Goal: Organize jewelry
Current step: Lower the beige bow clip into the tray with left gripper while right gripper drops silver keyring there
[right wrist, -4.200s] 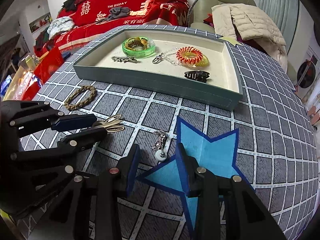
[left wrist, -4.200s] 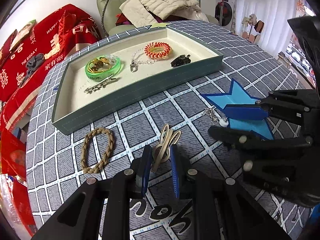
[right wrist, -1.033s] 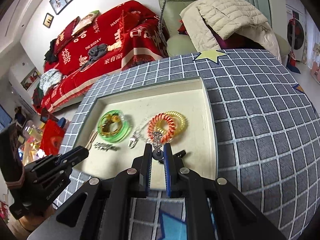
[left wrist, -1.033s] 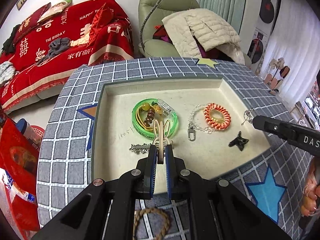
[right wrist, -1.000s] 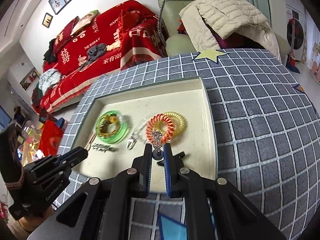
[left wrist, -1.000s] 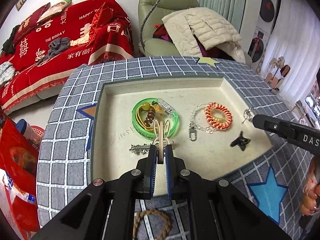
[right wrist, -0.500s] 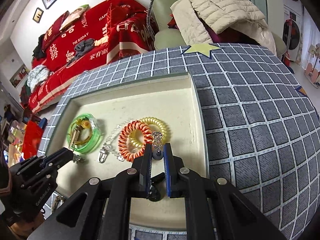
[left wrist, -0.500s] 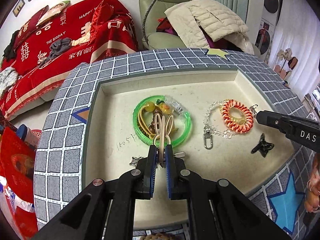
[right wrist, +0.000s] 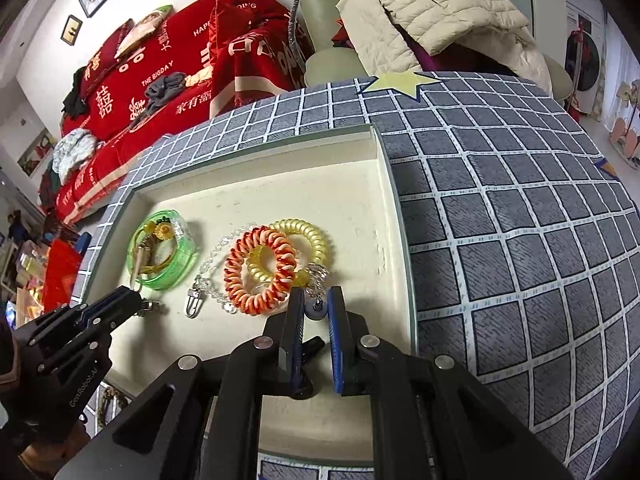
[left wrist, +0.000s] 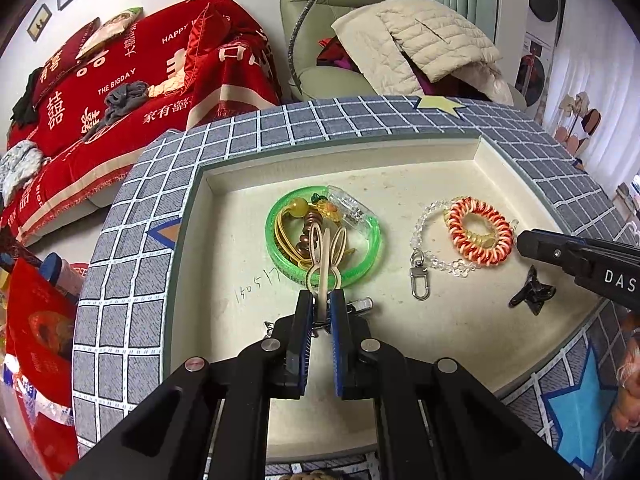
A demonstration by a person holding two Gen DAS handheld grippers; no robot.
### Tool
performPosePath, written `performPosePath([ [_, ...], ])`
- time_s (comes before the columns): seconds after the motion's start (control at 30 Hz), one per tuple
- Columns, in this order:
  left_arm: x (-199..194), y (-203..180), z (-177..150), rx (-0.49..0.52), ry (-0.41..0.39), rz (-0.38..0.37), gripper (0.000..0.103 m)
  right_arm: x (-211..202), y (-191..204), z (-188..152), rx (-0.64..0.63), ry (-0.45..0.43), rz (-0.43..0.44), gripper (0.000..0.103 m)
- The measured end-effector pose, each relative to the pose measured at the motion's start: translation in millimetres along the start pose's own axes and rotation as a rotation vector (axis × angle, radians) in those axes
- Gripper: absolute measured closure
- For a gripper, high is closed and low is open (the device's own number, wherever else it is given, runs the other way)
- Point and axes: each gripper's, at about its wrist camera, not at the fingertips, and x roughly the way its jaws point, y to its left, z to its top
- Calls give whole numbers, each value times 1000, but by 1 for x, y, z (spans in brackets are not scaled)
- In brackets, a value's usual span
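My left gripper (left wrist: pixel 321 298) is shut on a beige looped hair tie (left wrist: pixel 323 252), which hangs just over the green bangle (left wrist: pixel 280 256) in the cream-lined tray (left wrist: pixel 400 156). My right gripper (right wrist: pixel 316 294) is shut on a silver chain with a round pendant (right wrist: pixel 315 312), low over the tray floor beside the orange spiral hair tie (right wrist: pixel 260 276) and the yellow one (right wrist: pixel 304 236). The right gripper's finger (left wrist: pixel 560 252) shows at the right of the left wrist view. The left gripper (right wrist: pixel 120 300) shows at the bangle (right wrist: pixel 176 264) in the right wrist view.
Also in the tray are a clear bead chain with a clasp (left wrist: pixel 418 276), a black clip (left wrist: pixel 532 294) and a silver hairpin (left wrist: pixel 360 303) partly under my left fingers. A braided rope bracelet (right wrist: pixel 106 400) lies on the checked tablecloth (right wrist: pixel 520 240) before the tray.
Both grippers lifted their pieces off the tablecloth, carried them over the tray and sank closer to its floor. Over the last half second they hardly moved.
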Motion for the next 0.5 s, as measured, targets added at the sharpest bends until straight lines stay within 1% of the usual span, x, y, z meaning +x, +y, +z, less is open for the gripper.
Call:
performPosePath([
  [0.03,-2,0,0,-2,-4,-3,74,-3,1,0,1,-3,13,86],
  [0.07,-3,1,-1,-6,-9,-8,74,-4,1,0,0,-6,19,77],
  [0.1,-5,2,-1,-10,-10,-11,74,-6,2,-1,-2,-11,21,71],
  [0.13,-6,2,-1,-13,-10,-13,74,-9,4,-1,-4,-18,21,60],
  [0.17,-6,3,-1,-16,-9,-13,74,-12,5,-2,-5,-27,22,58],
  [0.3,-9,3,-3,-24,-3,-4,74,-23,8,-4,3,-41,40,58],
  [0.5,-14,1,-3,-16,-4,4,74,-34,13,-12,-3,-43,44,57],
])
